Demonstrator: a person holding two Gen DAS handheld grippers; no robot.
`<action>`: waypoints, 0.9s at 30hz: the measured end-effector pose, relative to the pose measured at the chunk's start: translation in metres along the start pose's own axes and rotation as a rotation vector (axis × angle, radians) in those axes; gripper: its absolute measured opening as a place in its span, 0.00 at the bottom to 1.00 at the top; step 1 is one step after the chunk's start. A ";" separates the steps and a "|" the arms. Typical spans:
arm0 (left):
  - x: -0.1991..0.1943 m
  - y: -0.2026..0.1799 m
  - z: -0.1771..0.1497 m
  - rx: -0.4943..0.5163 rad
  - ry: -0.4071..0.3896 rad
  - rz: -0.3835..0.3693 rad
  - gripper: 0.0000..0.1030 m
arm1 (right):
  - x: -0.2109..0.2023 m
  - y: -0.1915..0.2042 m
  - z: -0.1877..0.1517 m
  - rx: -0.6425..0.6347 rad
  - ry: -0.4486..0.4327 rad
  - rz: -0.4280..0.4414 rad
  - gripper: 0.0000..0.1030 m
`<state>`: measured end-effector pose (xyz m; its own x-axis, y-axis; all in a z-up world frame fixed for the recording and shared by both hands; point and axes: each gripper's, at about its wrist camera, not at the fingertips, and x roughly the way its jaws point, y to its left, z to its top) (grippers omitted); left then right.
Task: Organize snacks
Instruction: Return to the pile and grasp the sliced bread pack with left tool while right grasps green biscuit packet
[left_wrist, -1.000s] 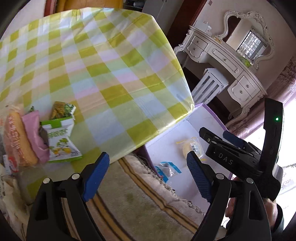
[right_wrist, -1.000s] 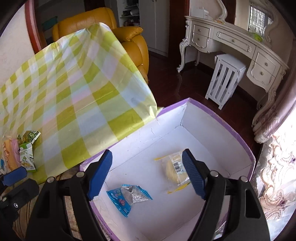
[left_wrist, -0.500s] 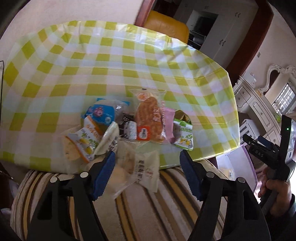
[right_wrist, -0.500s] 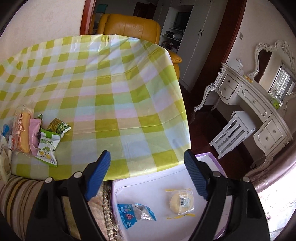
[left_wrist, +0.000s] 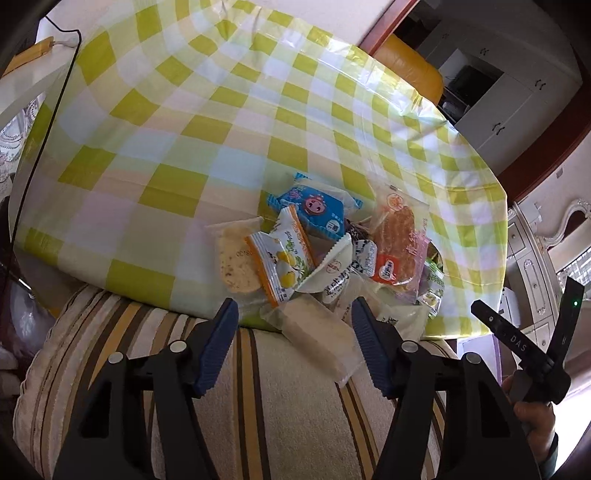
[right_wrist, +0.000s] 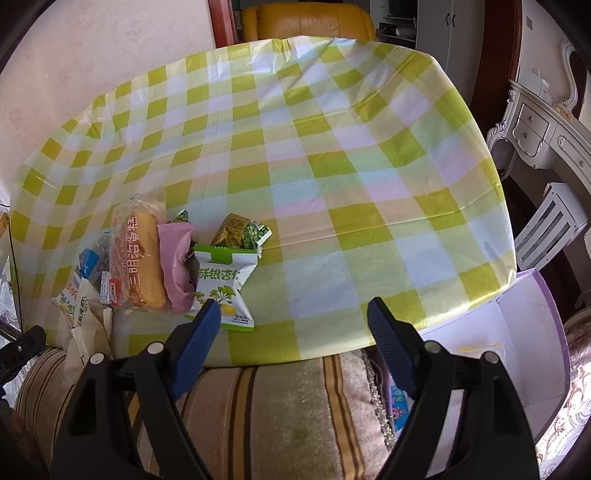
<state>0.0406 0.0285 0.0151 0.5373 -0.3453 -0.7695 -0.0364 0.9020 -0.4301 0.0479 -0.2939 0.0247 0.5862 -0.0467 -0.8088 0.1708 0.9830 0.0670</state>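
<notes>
A pile of wrapped snacks lies at the near edge of the green-checked table (left_wrist: 177, 155): a blue packet (left_wrist: 314, 210), an orange-and-white packet (left_wrist: 280, 258), a round cracker (left_wrist: 232, 262) and an orange cake (left_wrist: 399, 240). A pale wrapped bar (left_wrist: 317, 332) hangs over the edge between the jaws of my left gripper (left_wrist: 295, 332). Those jaws are closing, and the pads stand clear of the bar. My right gripper (right_wrist: 295, 332) is open and empty over the table edge, its left pad beside a white-and-green packet (right_wrist: 221, 284). A pink packet (right_wrist: 177, 266) lies beside that one.
A white box with a purple rim (right_wrist: 524, 332) sits low at the right, with a blue snack (right_wrist: 397, 402) in it. A striped cushion (right_wrist: 258, 406) runs under both grippers. A hand (left_wrist: 532, 417) holds the other gripper at the right. A white dresser (right_wrist: 535, 125) stands beyond.
The left view swung from the table corner and box to the snack pile, and its jaws narrowed. The right view swung from above the box to the table; the box now sits at the right edge.
</notes>
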 end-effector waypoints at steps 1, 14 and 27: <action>0.002 0.002 0.003 -0.010 0.002 -0.001 0.59 | 0.002 0.003 0.000 -0.009 0.004 0.002 0.79; 0.015 0.010 -0.003 -0.060 0.119 -0.100 0.59 | 0.025 0.039 -0.001 -0.088 0.024 0.038 0.79; 0.045 -0.010 0.002 -0.027 0.252 -0.079 0.60 | 0.045 0.049 0.005 -0.102 0.045 0.026 0.79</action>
<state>0.0663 0.0048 -0.0144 0.3129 -0.4712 -0.8246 -0.0269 0.8635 -0.5036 0.0867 -0.2485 -0.0052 0.5530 -0.0152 -0.8330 0.0733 0.9968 0.0304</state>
